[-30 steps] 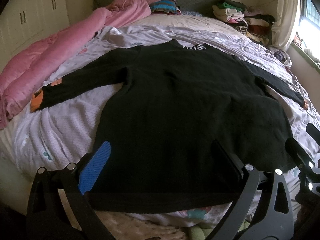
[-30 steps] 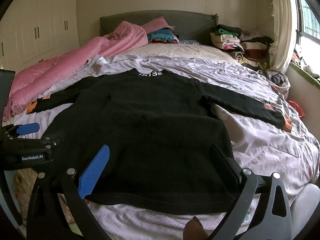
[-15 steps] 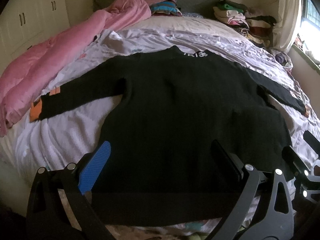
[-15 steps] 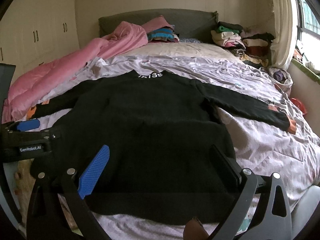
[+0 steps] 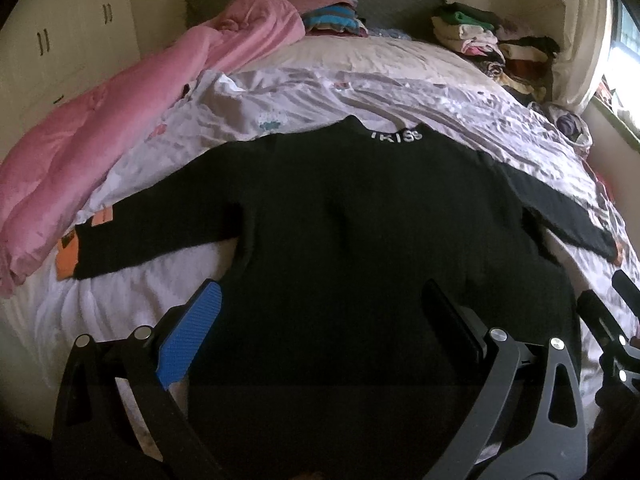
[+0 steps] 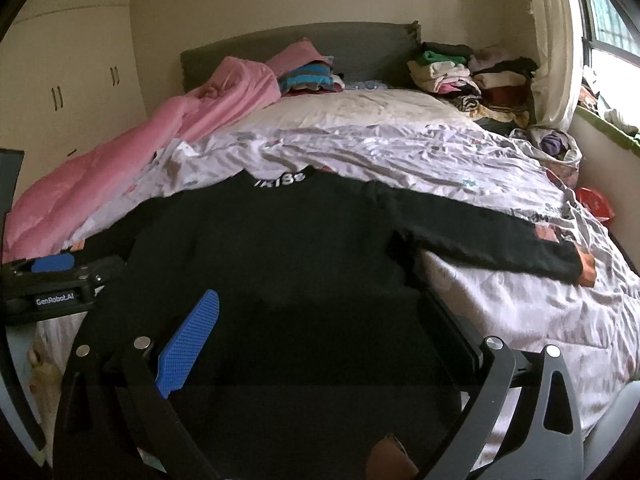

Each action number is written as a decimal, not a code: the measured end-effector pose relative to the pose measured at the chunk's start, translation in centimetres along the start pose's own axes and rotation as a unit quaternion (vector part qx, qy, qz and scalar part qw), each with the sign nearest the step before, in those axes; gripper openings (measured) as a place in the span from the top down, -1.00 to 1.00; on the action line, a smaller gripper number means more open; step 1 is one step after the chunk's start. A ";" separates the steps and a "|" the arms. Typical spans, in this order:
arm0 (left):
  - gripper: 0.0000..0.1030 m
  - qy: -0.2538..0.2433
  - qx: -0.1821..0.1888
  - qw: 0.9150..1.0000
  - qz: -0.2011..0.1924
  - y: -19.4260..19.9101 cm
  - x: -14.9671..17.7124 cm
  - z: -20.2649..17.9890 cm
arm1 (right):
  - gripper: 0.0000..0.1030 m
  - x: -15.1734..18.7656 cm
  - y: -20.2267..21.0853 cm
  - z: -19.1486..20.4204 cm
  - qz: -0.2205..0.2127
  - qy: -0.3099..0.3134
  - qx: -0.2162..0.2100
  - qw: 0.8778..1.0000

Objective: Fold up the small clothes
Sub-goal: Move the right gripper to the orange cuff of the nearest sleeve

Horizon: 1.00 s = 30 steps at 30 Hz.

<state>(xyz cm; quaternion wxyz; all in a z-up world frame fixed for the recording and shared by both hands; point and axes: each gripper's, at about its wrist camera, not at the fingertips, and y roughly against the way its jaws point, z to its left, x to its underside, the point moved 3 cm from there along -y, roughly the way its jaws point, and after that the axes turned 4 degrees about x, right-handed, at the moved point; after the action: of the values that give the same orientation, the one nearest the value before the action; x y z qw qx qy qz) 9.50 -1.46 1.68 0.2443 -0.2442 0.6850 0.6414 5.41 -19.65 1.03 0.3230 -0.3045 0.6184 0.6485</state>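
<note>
Sweater [image 5: 360,240], one, black, lies flat on the bed [image 5: 400,92]; your two grippers, left gripper [image 5: 320,320] and right gripper [image 6: 320,328], hang released over its hem.

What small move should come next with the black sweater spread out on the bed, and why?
Probably lower both open grippers onto the hem. The black sweater lies flat on the bed, sleeves out. The left hand-held gripper and right hand-held gripper hover over its bottom edge, holding nothing.
</note>
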 end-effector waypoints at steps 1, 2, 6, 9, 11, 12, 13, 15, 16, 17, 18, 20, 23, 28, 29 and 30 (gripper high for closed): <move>-0.82 0.001 0.000 1.000 0.000 -0.1 -0.4 0.0 | -0.92 -0.3 -0.2 -0.2 -0.001 -0.004 -0.001 1.000; -0.82 0.001 -0.001 1.000 -0.001 -0.2 -0.5 -0.1 | -0.92 -0.6 -0.4 -0.4 0.000 -0.010 -0.002 1.000; -0.82 -0.003 -0.002 1.000 -0.004 -0.6 -1.7 -0.5 | -0.92 -1.5 -1.4 -1.1 0.004 -0.024 -0.003 1.000; -0.82 -0.002 -0.001 1.000 -0.003 -1.0 -2.6 -0.7 | -0.92 -2.1 -1.9 -1.5 0.006 -0.031 -0.002 1.000; -0.82 -0.002 0.000 1.000 0.000 -1.5 -3.2 -0.8 | -0.92 -2.6 -2.2 -1.7 0.004 -0.034 0.001 0.999; -0.82 -0.003 -0.003 1.000 -0.001 -1.6 -3.4 -0.9 | -0.92 -2.9 -2.3 -1.9 0.002 -0.036 0.004 0.999; -0.82 -0.004 -0.004 1.000 -0.001 -1.8 -3.7 -1.0 | -0.92 -3.1 -2.5 -2.1 0.001 -0.038 0.005 0.999; -0.82 -0.004 -0.005 1.000 -0.001 -2.1 -4.2 -1.2 | -0.92 -3.6 -2.8 -2.8 0.001 -0.047 0.008 0.999; -0.82 -0.005 -0.005 1.000 0.000 -2.2 -4.6 -1.3 | -0.92 -3.8 -2.9 -3.0 0.001 -0.052 0.012 0.999; -0.82 -0.006 -0.007 1.000 -0.002 -2.4 -5.0 -1.4 | -0.92 -4.1 -3.1 -3.4 -0.001 -0.056 0.017 0.998; -0.82 -0.007 -0.008 1.000 -0.002 -2.6 -5.4 -1.5 | -0.92 -4.4 -3.2 -3.8 -0.003 -0.060 0.021 0.998; -0.82 -0.010 -0.011 1.000 -0.002 -3.0 -6.2 -1.7 | -0.92 -4.9 -3.5 -4.5 -0.003 -0.069 0.026 0.997; -0.82 -0.008 -0.012 1.000 -0.004 -3.7 -7.7 -2.1 | -0.92 -5.7 -4.0 -5.9 -0.008 -0.083 0.039 0.996; -0.82 -0.010 -0.015 1.000 -0.011 -4.7 -9.6 -3.0 | -0.92 -6.6 -4.5 -8.5 -0.016 -0.106 0.067 0.992; -0.82 -0.008 -0.015 1.000 -0.012 -4.8 -10.0 -3.1 | -0.92 -6.8 -4.5 -9.0 -0.019 -0.109 0.071 0.991; -0.82 -0.008 -0.014 1.000 -0.013 -5.0 -10.4 -3.2 | -0.92 -6.9 -4.5 -9.7 -0.020 -0.113 0.078 0.990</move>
<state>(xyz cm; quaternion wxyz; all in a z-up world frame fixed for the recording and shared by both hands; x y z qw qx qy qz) 20.60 -4.73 4.77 0.2545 -0.2513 0.6711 0.6494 13.18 -29.49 3.29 0.4271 -0.2154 0.6202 0.6217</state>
